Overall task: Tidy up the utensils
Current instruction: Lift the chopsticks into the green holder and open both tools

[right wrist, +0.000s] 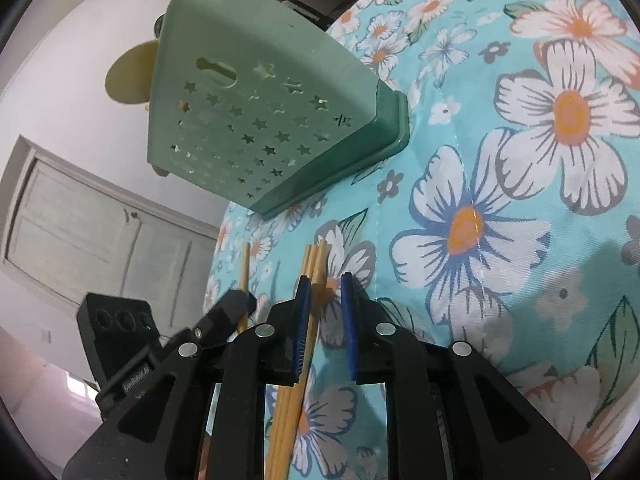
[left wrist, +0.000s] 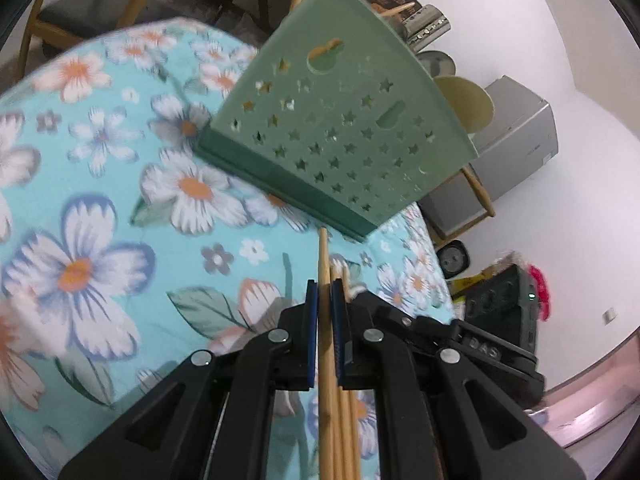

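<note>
At the bottom centre of the left wrist view, the left tongs (left wrist: 325,280) are pinched almost shut on a single wooden chopstick (left wrist: 322,256), whose tip juts up toward the middle of the frame. More chopsticks (left wrist: 345,420) lie loose beneath the blue pads, apparently not gripped, on the counter's floral cloth (left wrist: 100,208). With only one stick clamped near its end, it could pivot or slide out as it is lifted, and it may drag its neighbours along.

In the right wrist view, low and just left of centre, the right tongs (right wrist: 325,280) stand partly open. A bundle of chopsticks (right wrist: 314,264) rests against the left pad (right wrist: 301,320), but the right pad is clear of it, so nothing is truly held; closing from here could catch only some sticks and scatter the rest.

Farther up, the green star-perforated utensil holder (left wrist: 344,128) stands on the counter near the middle of both views. A stray nudge from either tool could tip it.

Its open top is cut off, so the compartments cannot be seen. Pale rounded utensil shapes behind it are too obscured to name. How many sticks lie in each bundle is unclear.
</note>
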{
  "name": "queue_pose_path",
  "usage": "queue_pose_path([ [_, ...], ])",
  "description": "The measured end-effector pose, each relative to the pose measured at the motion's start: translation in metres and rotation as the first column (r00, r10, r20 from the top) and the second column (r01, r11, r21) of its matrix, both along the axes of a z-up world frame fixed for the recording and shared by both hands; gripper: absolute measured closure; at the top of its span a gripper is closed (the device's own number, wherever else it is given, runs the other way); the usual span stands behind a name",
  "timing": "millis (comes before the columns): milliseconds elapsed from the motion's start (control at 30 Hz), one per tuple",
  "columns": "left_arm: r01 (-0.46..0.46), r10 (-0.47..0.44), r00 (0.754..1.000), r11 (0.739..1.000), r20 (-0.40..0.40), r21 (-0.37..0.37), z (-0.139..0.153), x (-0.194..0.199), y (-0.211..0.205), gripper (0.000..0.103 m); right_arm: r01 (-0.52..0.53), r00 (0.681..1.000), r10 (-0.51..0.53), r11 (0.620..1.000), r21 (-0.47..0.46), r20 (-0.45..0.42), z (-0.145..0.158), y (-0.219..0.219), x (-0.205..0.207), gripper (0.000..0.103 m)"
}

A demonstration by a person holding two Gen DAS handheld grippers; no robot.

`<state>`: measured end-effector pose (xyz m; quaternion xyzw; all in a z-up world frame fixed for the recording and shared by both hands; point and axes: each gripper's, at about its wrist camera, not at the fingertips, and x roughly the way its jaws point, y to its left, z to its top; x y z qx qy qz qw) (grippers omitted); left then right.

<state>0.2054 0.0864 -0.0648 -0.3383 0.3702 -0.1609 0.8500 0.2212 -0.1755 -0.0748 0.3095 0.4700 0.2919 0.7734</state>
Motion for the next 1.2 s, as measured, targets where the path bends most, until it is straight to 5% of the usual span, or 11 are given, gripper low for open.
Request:
queue_pose_path([
  [300,-0.006,0.006,1.000,1.000,0.001,0.011,0.000,-0.007,-0.002,0.097,-0.013,0.999,0.017,0.996,-0.085,0.042,0.004,0.025,0.000,0.091],
  [700,-0.037,0.037,0.999,0.999,0.036,0.004,0.010,-0.018,0.007,0.097,0.037,0.998,-0.035,0.998,-0.046,0.057,0.014,0.007,-0.014,0.097],
  [933,0.013,-0.004,0.994,0.996,0.106,-0.089,0.041,-0.028,0.010,0.097,0.006,0.979,-0.005,1.000,-0.004,0.204,0.073,-0.011,-0.036,0.099],
  [1067,-0.022,0.016,0.974,0.999,0.224,0.026,0.074,-0.048,0.008,0.097,0.011,0.953,-0.015,1.000,0.018,0.303,0.114,-0.009,-0.045,0.099],
  [1200,-0.068,0.043,0.935,0.996,0.353,0.058,0.120,-0.061,0.017,0.097,-0.010,0.913,-0.008,0.999,0.042,0.407,0.168,0.007,-0.039,0.099],
])
